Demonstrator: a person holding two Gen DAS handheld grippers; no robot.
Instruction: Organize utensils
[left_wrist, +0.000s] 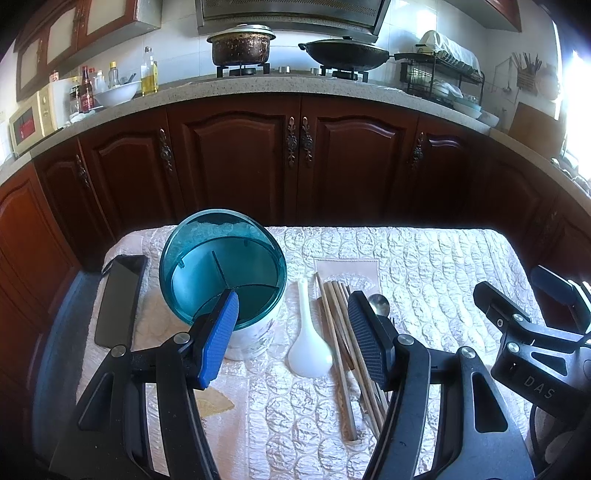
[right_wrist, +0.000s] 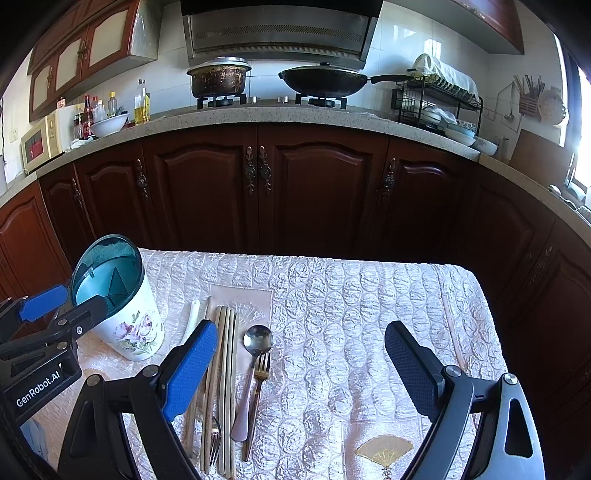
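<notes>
Left gripper fingers spread, right gripper too, fork half hidden — chopsticks overlap it

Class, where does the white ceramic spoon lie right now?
In the left wrist view, the white ceramic spoon lies on the tablecloth between the utensil holder and the chopsticks.

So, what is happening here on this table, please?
A person holds two grippers over a table covered with a quilted cloth, about to sort utensils. The left gripper and right gripper both have their jaws open and hold nothing. The utensil holder, blue-rimmed with a flower print, stands empty. Beside it lie a white spoon, chopsticks, a metal spoon and a fork, all still on the cloth.
</notes>
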